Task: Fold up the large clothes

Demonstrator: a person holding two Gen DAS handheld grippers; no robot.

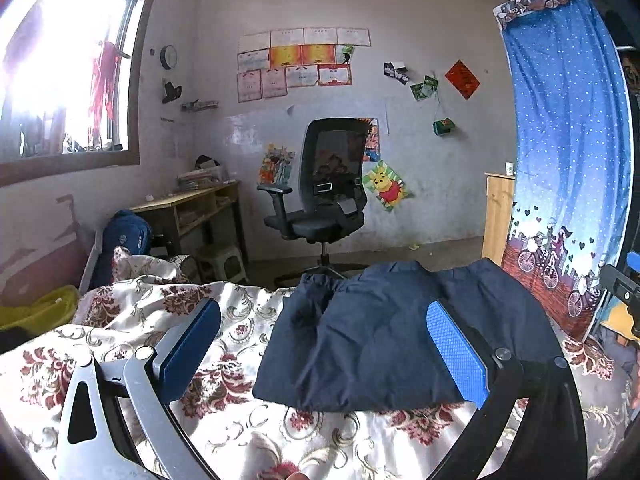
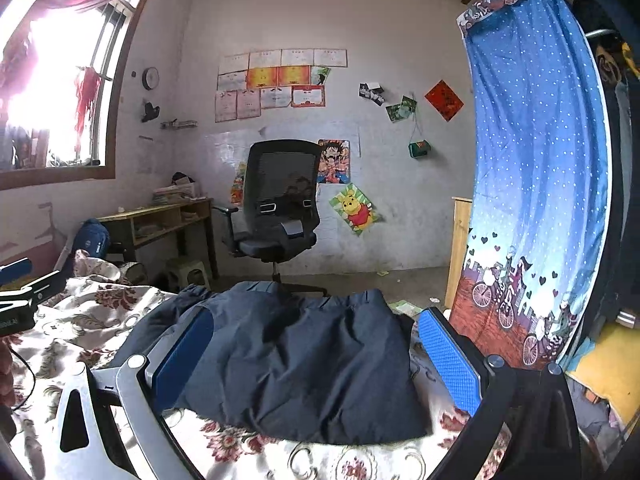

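Note:
A dark navy garment (image 1: 372, 332) lies folded into a compact bundle on the floral bedspread (image 1: 224, 432). My left gripper (image 1: 324, 328) hovers open just in front of it, with blue pads wide apart and nothing between them. In the right wrist view the same navy garment (image 2: 304, 364) fills the middle, and my right gripper (image 2: 316, 340) is open above its near edge, fingers spread to either side. The left gripper's body (image 2: 20, 300) shows at the far left edge of that view. The right gripper's body (image 1: 622, 284) shows at the right edge of the left wrist view.
A black office chair (image 1: 324, 196) stands beyond the bed's far edge, with a wooden desk (image 1: 192, 208) to its left. A blue patterned curtain (image 2: 536, 184) hangs close on the right. Beside the bed, on the left, lies a yellow basin (image 1: 44, 312).

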